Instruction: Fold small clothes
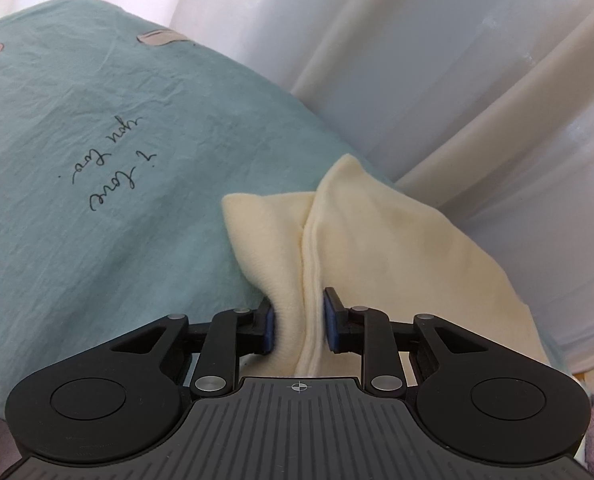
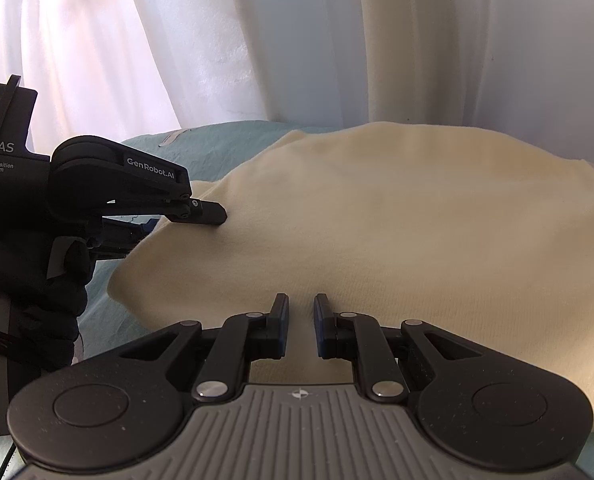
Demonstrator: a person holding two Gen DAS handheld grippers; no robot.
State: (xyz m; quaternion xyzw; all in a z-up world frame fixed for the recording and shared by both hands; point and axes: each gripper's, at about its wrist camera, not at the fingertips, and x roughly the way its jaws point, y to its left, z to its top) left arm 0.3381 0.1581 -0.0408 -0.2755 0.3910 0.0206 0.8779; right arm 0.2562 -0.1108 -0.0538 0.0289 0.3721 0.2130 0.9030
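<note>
Left gripper (image 1: 300,320): pads pinching a bunched fold of the cream knit garment (image 1: 377,248).
Right gripper (image 2: 301,328): narrow gap; whether it grips the cloth, cannot tell.
Garment: spread ahead of both, on teal cotton sheet (image 1: 97,120).

sheet (image 1: 77,128): "i love you too", seemingly | left gripper (image 2: 207,220): "GenRobot.AI"; other lettering cut off

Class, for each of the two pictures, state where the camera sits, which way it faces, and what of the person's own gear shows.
Left wrist: sits on the left tongs, looks down over a teal bedsheet toward white curtains; its pads pinch a fold of the cream garment.
Right wrist: sits on the right tongs, looks across the cream garment toward the curtains; the left tongs and a dark-gloved hand show at its left.
Shared: garment, bedsheet, curtains, left tongs.
</note>
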